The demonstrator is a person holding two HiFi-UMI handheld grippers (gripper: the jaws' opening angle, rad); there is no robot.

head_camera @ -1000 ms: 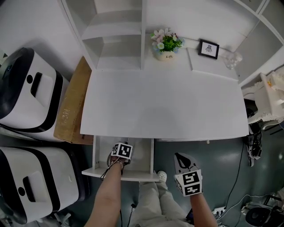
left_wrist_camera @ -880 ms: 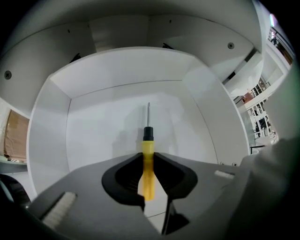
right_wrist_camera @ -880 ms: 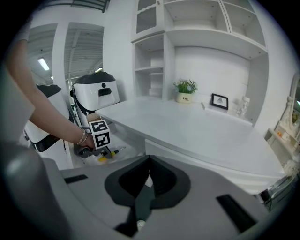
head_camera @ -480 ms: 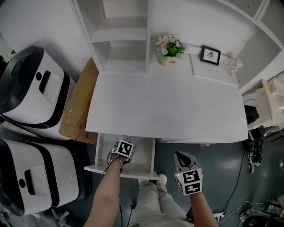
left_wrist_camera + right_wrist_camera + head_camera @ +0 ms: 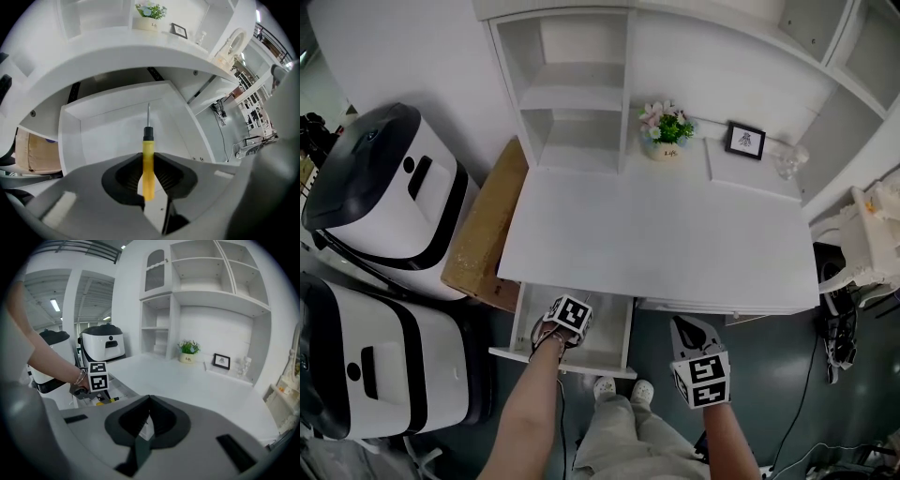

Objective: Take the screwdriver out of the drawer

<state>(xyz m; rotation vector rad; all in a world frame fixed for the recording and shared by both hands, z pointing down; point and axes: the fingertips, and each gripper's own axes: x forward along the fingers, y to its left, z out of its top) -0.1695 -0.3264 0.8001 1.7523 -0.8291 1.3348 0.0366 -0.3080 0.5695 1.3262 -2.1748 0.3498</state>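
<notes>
The wide white desk filled the far side, its white drawer open at the near left. Your left gripper hung over that drawer, pinching the yellow-handled screwdriver, shaft pointing down. Your right gripper, near right, was pressed together, empty.

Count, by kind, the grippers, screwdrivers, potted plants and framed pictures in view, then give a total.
Grippers: 2 (left gripper, right gripper)
Screwdriver: 1
Potted plant: 1
Framed picture: 1
Total: 5
</notes>
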